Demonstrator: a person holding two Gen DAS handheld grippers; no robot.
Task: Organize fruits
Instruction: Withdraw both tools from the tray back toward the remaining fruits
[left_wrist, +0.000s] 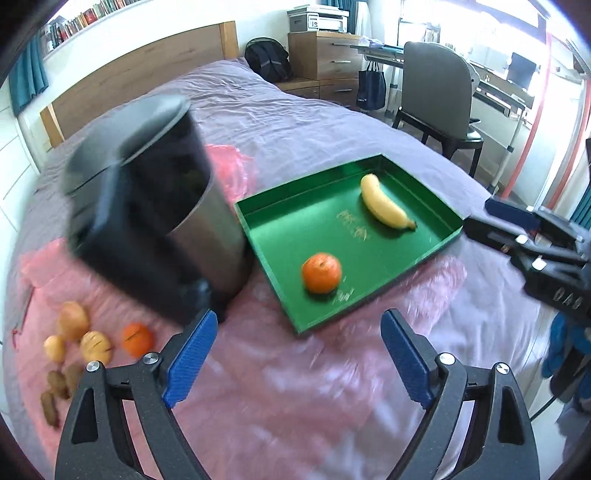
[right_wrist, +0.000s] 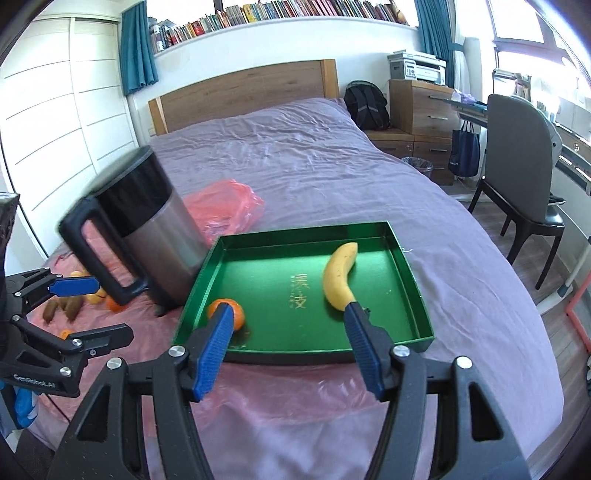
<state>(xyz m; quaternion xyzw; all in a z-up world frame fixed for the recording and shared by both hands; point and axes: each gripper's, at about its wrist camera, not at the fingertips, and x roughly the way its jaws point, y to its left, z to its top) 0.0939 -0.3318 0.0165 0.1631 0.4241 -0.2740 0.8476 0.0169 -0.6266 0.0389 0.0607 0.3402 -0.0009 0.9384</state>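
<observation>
Both tools are empty. The left tool (left_wrist: 295, 354) hangs with its blue pads spread wide above the pink plastic sheet (left_wrist: 280, 387), nothing between them. The right tool (right_wrist: 288, 343) is likewise released, its pads apart just in front of the near wall of the green tray (right_wrist: 413, 284).

The tray sits on the bed (right_wrist: 295, 155) and holds two fruits: a banana (right_wrist: 338, 277) lying toward the far right, and an orange (right_wrist: 240, 314) at the near left corner. Neither tool touches either fruit.

Unsorted fruit lies on the sheet to the left of a tilted steel-and-black jug (left_wrist: 166, 221): a second orange (left_wrist: 137, 339), three pale yellowish fruits (left_wrist: 74, 319) whose kind cannot be told, and several brown kiwis (left_wrist: 57, 382).

Judgement: the task is part done, two pieces placed and the larger share outstanding. The step in hand appears to be the interval between a placement and the next pick.

The next move calls for the left tool, nearer the loose pile, to swing left past the jug's base, descend over one fruit, likely the second orange, and close gently. The jug crowds that approach, and round fruit may roll on the slick sheet.
</observation>
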